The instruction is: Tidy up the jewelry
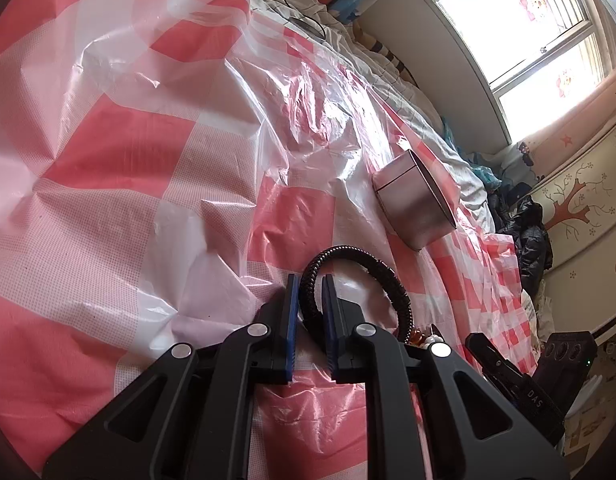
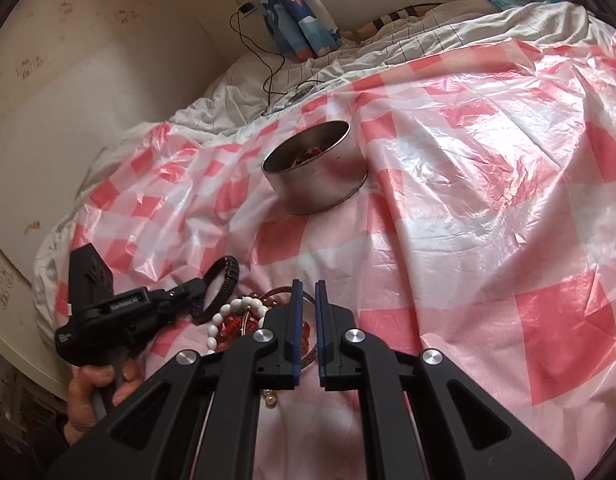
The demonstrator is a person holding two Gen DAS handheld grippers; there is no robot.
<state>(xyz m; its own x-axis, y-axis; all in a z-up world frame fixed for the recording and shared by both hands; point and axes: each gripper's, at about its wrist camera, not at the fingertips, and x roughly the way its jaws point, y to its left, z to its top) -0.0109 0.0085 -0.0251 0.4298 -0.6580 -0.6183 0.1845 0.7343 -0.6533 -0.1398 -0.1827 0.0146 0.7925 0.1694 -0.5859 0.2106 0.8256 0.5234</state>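
Note:
My left gripper (image 1: 310, 280) is shut on a black braided bracelet (image 1: 358, 266), which loops out to the right of the fingers just above the pink checked plastic sheet (image 1: 147, 184). It also shows in the right wrist view (image 2: 223, 284), where the left gripper (image 2: 187, 292) holds it. A round metal tin (image 2: 316, 168) stands beyond, with some red jewelry inside; in the left wrist view the tin (image 1: 414, 200) is ahead to the right. My right gripper (image 2: 308, 292) stands narrowly open over a pile of bracelets: white beads (image 2: 231, 312), red and amber beads (image 2: 243, 328).
The sheet covers a bed with a white quilt (image 2: 388, 48). A black cable and a small dark device (image 2: 299, 92) lie on the quilt behind the tin. A wall (image 2: 107, 60) is at the left, a window (image 1: 528, 32) and wardrobe at the bed's far end.

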